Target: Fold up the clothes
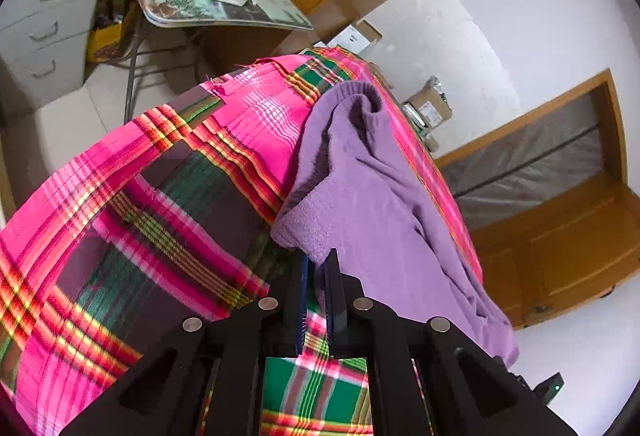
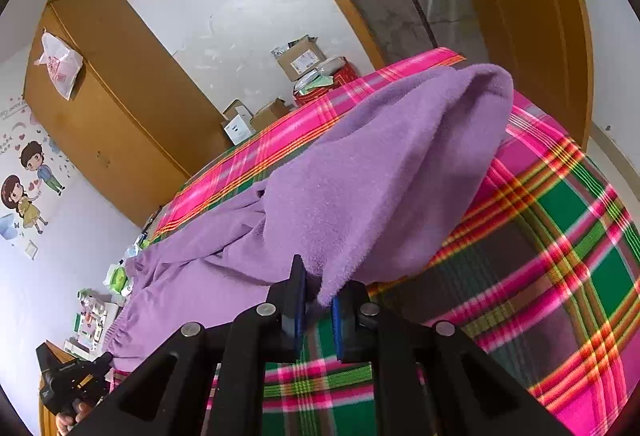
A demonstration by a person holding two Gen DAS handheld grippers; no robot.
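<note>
Plaid bedspread (image 1: pixel 120 236), purple garment (image 1: pixel 360 175) between tool (image 1: pixel 316 276) fingers

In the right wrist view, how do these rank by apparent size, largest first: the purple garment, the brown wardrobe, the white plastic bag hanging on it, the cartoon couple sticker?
1. purple garment, though it is nearest the camera
2. brown wardrobe
3. cartoon couple sticker and white plastic bag: look alike, not ranked

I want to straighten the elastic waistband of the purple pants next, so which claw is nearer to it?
Left, though only judging roughly. In the right wrist view, the left claw sits beside the waistband, while the right claw pinches a fleecy edge farther away.
</note>
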